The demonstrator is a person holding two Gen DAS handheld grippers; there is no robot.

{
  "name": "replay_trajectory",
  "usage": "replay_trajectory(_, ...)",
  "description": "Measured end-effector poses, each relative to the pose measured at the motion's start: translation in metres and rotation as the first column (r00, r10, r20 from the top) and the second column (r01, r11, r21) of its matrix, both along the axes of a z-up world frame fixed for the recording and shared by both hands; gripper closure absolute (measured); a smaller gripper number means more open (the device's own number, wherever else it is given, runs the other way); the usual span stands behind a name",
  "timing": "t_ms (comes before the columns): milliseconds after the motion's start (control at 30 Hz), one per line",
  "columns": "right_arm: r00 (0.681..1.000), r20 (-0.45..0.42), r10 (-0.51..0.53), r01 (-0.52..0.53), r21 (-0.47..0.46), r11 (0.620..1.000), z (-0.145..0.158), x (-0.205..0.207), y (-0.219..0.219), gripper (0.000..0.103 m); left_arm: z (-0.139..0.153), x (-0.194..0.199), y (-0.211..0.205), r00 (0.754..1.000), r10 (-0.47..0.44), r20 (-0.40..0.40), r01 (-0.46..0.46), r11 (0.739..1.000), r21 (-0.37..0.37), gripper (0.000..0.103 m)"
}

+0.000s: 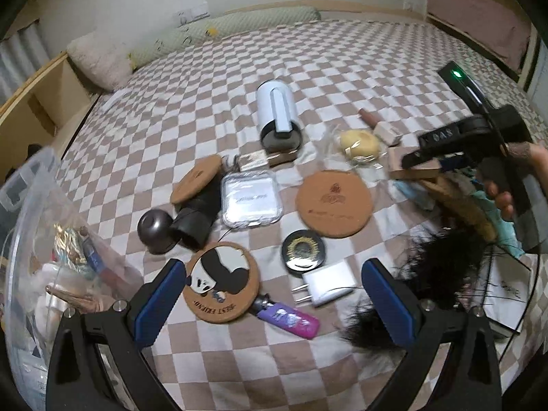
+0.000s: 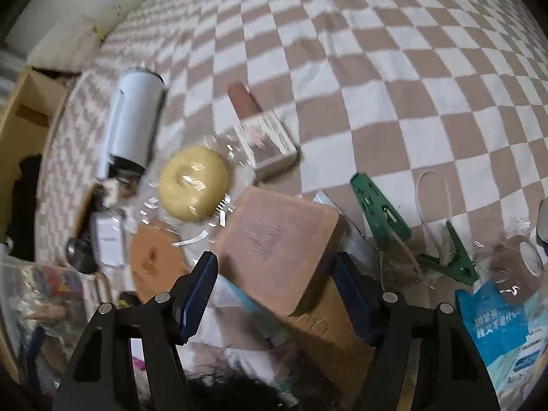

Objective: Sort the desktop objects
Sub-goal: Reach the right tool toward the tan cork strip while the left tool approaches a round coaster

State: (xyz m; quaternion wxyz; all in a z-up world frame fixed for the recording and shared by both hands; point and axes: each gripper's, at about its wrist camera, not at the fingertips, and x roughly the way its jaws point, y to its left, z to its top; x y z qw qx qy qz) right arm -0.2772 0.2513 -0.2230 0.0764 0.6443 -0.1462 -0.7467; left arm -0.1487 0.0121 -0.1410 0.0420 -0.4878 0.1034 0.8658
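Many small objects lie on a checkered bedspread (image 1: 342, 54). My left gripper (image 1: 270, 294) is open and empty, above a panda cork coaster (image 1: 221, 279), a white charger plug (image 1: 325, 282) and a purple lighter (image 1: 289, 318). My right gripper (image 2: 274, 291) is shut on a square pinkish-brown pad (image 2: 277, 246) and holds it above the bed; in the left wrist view it is at the right edge (image 1: 421, 167). A yellow wrapped round cake (image 2: 193, 183), a white cylinder (image 2: 133, 120) and a round cork coaster (image 1: 334, 202) lie nearby.
A clear plastic bag (image 1: 44, 257) of items is at the left. A foil tray (image 1: 250, 198), black round objects (image 1: 156, 227), a black feather tuft (image 1: 428, 274), green clips (image 2: 380, 212) and a blue packet (image 2: 493, 325) crowd the bed. Pillows (image 1: 99, 58) lie at the far end.
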Motion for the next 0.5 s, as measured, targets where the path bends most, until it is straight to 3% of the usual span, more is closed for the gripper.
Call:
replay_trajectory(133,0.999,-0.035,0.036,-0.035,0.038,0.999,0.003,-0.004,-0.006,0.036,-0.015,-0.012,-0.009,0.999,0.017,0.037,-0.018,0.999,0.037,0.0)
replay_trajectory(233,0.998,-0.055,0.038,-0.034,0.067,0.997,0.005,-0.006,-0.005,0.043,-0.024,-0.021,0.003,0.999,-0.039,0.028,0.038,0.998,0.039,0.0)
replay_trajectory(333,0.995,-0.084,0.045,-0.04,0.069,0.997,0.014,-0.006,0.0,0.056,-0.036,-0.026,0.029,0.989,-0.147,0.019,0.148,0.989,-0.014,0.0)
replay_trajectory(433,0.986,-0.147,0.083,-0.07,0.091,0.993,0.029,-0.003,-0.002,0.058,-0.049,-0.025,0.059,0.962,-0.271,0.017,0.272,0.957,-0.101,0.0)
replay_trajectory(500,0.98,-0.167,0.111,-0.097,0.088,0.991,0.036,0.0,-0.006,0.069,-0.057,-0.025,0.073,0.943,-0.333,0.021,0.332,0.932,-0.145,0.0)
